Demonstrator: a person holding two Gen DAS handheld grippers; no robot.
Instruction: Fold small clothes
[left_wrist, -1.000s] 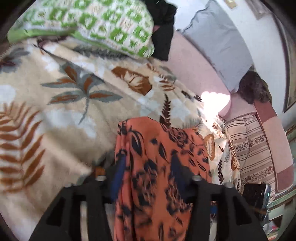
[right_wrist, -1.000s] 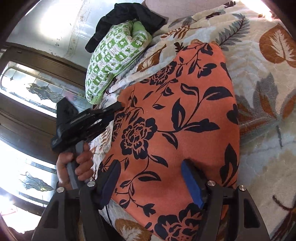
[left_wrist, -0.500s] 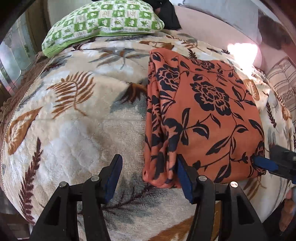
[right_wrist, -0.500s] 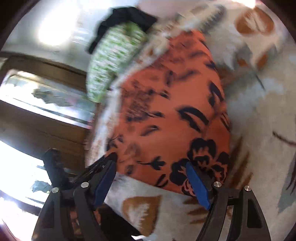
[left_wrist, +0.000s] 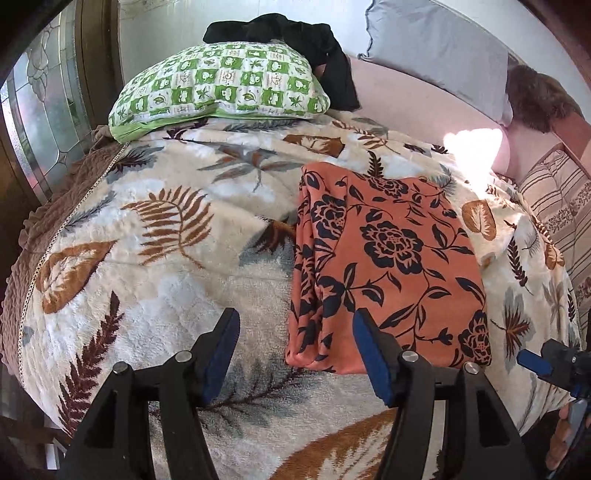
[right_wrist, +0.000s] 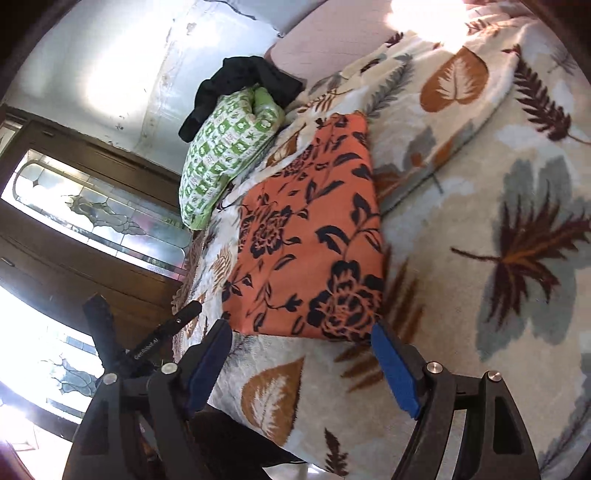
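An orange cloth with a black flower print (left_wrist: 391, 258) lies folded into a flat rectangle on the leaf-patterned blanket (left_wrist: 155, 236); it also shows in the right wrist view (right_wrist: 310, 243). My left gripper (left_wrist: 295, 354) is open and empty, just short of the cloth's near left corner. My right gripper (right_wrist: 301, 365) is open and empty, just short of the cloth's near edge. The right gripper's blue fingertip (left_wrist: 533, 362) shows at the right edge of the left wrist view.
A green checked pillow (left_wrist: 221, 85) with a black garment (left_wrist: 295, 33) on it lies at the head of the bed. A grey pillow (left_wrist: 436, 48) and a striped cushion (left_wrist: 561, 199) lie to the right. A glass-panelled wooden door (right_wrist: 92, 214) stands beside the bed.
Both grippers let go of the orange cloth and pulled back from it toward the bed's near edge. The cloth now lies flat and folded.
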